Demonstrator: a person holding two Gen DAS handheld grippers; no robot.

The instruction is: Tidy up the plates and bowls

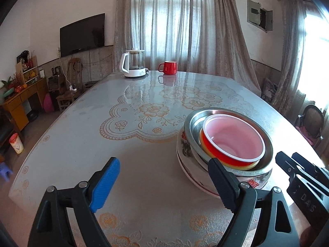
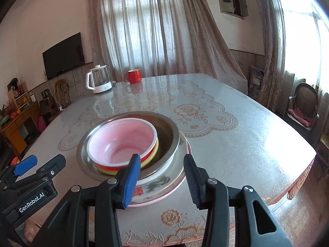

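Blue-padded left hand-held gripper (image 1: 164, 182) and right hand-held gripper (image 2: 162, 180), both wide apart, empty, near stacked bowls (image 2: 131, 144).

Yellow bowl (image 2: 154, 150) mostly hidden under red bowl (image 2: 121, 144); plates' (image 2: 164, 189) count indiscernible

Bare table (image 1: 82, 144) left of bowl stack (image 1: 224, 150), kettle (image 1: 134, 63) and mug (image 1: 168, 67) far back

Red plastic bowl (image 2: 123, 144) nested upright in steel bowl (image 2: 168, 135) atop floral plate (image 2: 164, 185).
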